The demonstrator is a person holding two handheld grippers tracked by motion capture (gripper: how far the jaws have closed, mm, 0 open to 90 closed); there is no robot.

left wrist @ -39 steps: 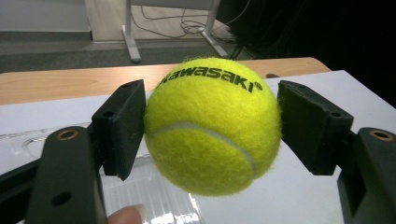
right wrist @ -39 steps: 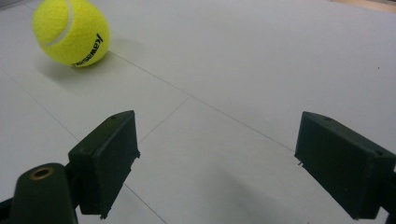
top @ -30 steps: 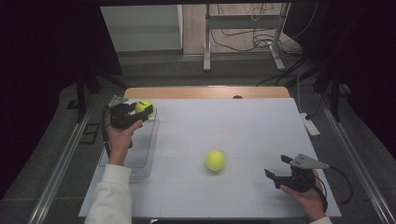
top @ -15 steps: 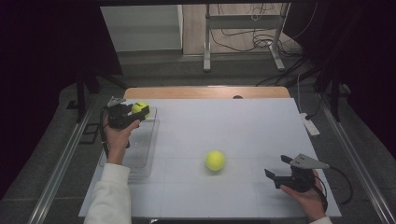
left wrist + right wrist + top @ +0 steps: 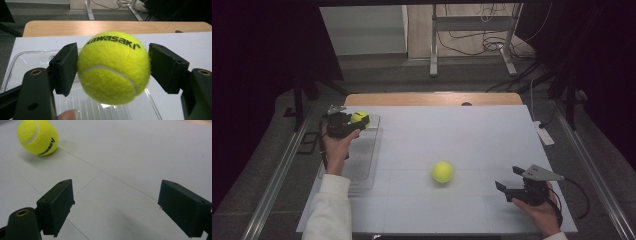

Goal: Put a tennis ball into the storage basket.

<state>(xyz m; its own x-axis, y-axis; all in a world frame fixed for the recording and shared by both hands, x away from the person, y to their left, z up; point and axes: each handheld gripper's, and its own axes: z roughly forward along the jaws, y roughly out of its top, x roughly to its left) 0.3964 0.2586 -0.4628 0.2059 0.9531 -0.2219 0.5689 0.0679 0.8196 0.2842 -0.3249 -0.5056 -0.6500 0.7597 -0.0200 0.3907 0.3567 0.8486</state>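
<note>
Held ball: yellow tennis ball [image 5: 113,67] with black lettering, clamped between the two black jaws of the left hand-held gripper [image 5: 346,123]; each pad presses a side of the ball, and the ball hangs clear of anything beneath it.
Left hand-held gripper: closed on the held ball, at the far left of the table [image 5: 452,130], over the far end of the tray; a white sleeve [image 5: 328,210] and a hand [image 5: 336,148] run up to it from the near edge. In the left gripper view a fingertip shows at the bottom edge.
Tray: clear plastic tray [image 5: 364,165] with a ribbed floor, lying along the left side of the table; in the left gripper view its rim [image 5: 22,56] and floor lie below and behind the held ball.
Loose ball: second yellow tennis ball [image 5: 442,171] resting on the white table top near the middle, toward the near edge, well apart from the tray and from both grippers; in the right gripper view it sits far left [image 5: 37,137], ahead of the jaws.
Right hand-held gripper: at the near right corner [image 5: 512,182], jaws spread wide with only bare table between them, pointing left toward the loose ball; a grey plate sits on top and a cable trails off to the right.
Table: white sheet marked with thin lines, a strip of wood along the far edge.
</note>
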